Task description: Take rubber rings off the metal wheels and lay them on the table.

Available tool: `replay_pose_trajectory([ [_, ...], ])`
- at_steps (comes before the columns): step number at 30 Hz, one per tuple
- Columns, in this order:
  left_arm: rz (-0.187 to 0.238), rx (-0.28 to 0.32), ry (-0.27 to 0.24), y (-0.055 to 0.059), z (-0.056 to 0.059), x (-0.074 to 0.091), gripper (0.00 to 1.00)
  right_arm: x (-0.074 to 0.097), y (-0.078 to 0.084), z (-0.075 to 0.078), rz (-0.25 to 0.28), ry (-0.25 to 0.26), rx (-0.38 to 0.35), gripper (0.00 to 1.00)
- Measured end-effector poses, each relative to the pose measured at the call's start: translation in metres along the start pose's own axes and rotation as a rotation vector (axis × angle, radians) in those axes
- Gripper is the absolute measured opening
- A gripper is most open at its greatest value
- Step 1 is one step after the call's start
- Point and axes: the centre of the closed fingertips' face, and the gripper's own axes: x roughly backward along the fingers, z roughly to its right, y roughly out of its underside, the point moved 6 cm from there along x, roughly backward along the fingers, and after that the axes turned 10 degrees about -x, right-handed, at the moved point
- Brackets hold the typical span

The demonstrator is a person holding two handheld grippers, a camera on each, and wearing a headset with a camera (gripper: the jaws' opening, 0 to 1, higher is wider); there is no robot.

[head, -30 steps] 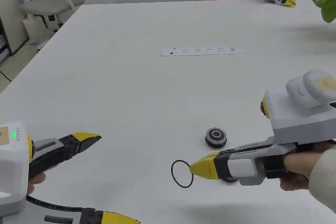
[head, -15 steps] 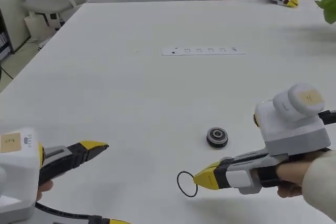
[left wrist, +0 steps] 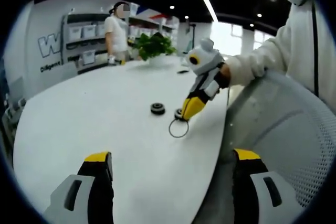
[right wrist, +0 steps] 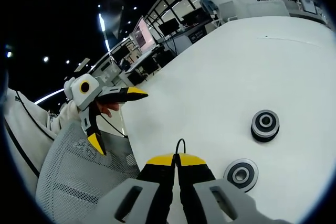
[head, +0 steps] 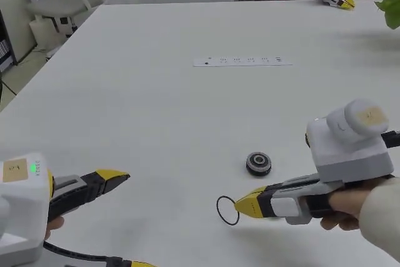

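Right tongs (head: 240, 207) tight on rubber ring (head: 228, 210), now nearer the metal wheel (head: 259, 162); left tongs (left wrist: 172, 155) wide open, empty

Bench (head: 156, 110): white, smooth, matt.
Wheel (head: 258, 162): metal, bright and dark parts, slight gloss.
Ring (head: 227, 211): thin black rubber.
Left hand-held gripper (left wrist: 172, 155), right hand-held gripper (head: 240, 206): matt white and grey plastic, yellow-black tips.
Sleeve (head: 384, 217): pale cloth.
Chair (left wrist: 294, 129): grey mesh.
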Motion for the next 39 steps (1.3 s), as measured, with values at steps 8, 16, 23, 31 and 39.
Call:
replay_pose_trajectory([
  [8, -0.002, 0.004, 0.006, 0.000, 0.001, -0.001, 0.96, -0.006, 0.006, 0.004, -0.032, 0.016, 0.013, 0.00],
  [16, -0.006, 0.006, 0.007, 0.001, 0.000, -0.001, 0.96, -0.007, 0.005, 0.013, -0.032, 0.048, 0.025, 0.00],
  [23, -0.010, 0.006, 0.018, 0.002, 0.001, -0.003, 0.96, -0.011, 0.004, 0.019, -0.034, 0.094, 0.061, 0.00],
  [31, -0.014, 0.010, 0.016, 0.003, 0.001, -0.001, 0.96, -0.014, 0.004, 0.023, -0.036, 0.119, 0.105, 0.03],
  [39, -0.020, 0.011, 0.014, 0.004, 0.001, 0.000, 0.95, -0.013, 0.002, 0.025, -0.035, 0.133, 0.139, 0.05],
])
